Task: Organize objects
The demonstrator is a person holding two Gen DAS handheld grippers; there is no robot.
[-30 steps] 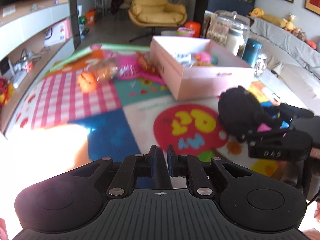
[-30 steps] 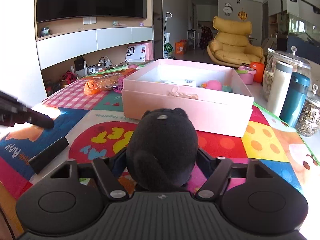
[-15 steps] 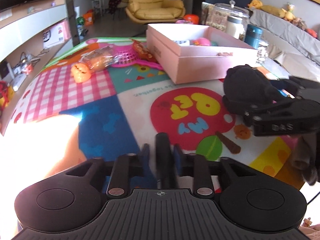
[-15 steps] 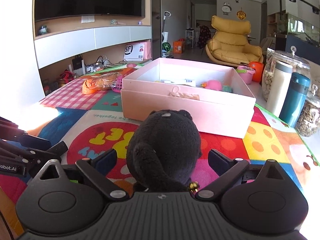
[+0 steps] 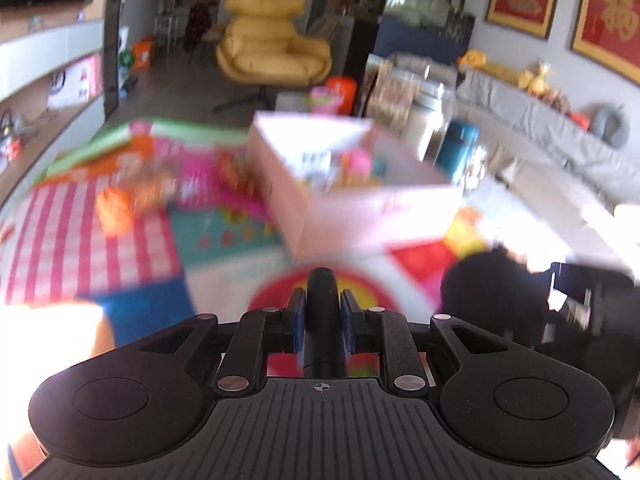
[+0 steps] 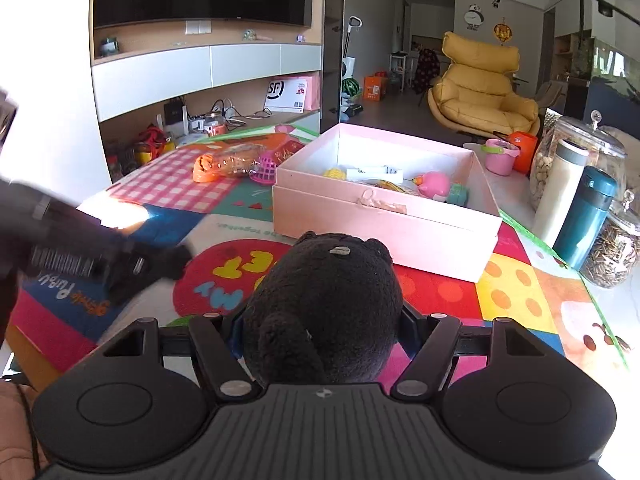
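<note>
While left claw (image 5: 323,320) grips black cylinder (image 5: 322,312) | right claw (image 6: 320,320) grips plush (image 6: 324,304)

"SF" on shelf box (image 6: 293,94), "MY" on mat (image 6: 224,294)

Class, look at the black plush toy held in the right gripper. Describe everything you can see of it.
The black plush toy is a rounded, fuzzy soft toy with small ear-like bumps on top and a limb or tail hanging down its near side. A small pale mark sits near its top. The right gripper is shut on its sides, above the colourful play mat, just short of the open pink box. Its face is hidden.
</note>
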